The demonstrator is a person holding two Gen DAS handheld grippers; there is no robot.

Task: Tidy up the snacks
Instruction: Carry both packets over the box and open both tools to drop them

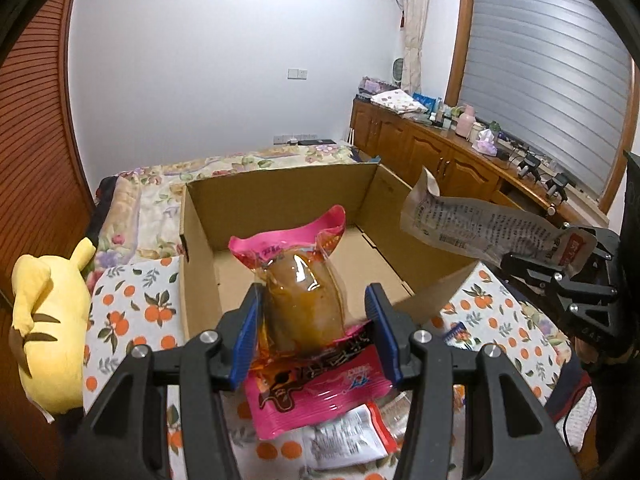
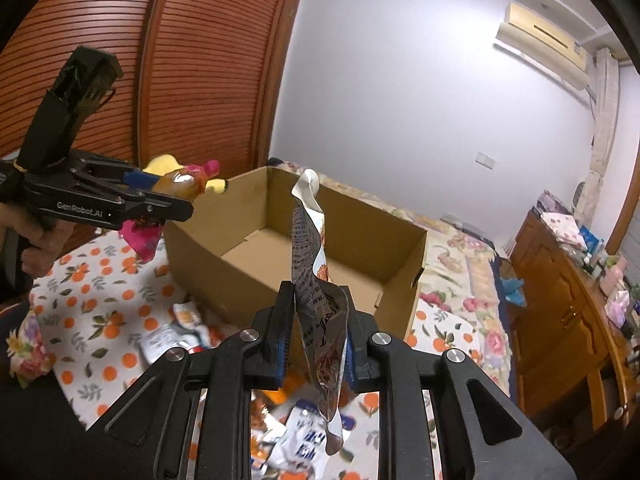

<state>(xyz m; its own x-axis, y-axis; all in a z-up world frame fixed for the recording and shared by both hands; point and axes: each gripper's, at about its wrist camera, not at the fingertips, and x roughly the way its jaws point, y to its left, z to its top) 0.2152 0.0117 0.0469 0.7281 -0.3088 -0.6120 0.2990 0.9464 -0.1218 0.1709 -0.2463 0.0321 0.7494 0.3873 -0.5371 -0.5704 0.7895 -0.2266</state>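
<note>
My left gripper is shut on a pink snack pack with a clear window over a brown piece, held above the near edge of an open cardboard box. It also shows in the right wrist view. My right gripper is shut on a long printed foil snack packet, held over the box's near wall. That packet and gripper show at the right of the left wrist view. The box's floor looks bare.
Several loose snack packets lie on the orange-print cloth in front of the box. A yellow plush toy lies at the left. A wooden cabinet with clutter runs along the right. A slatted wardrobe stands behind.
</note>
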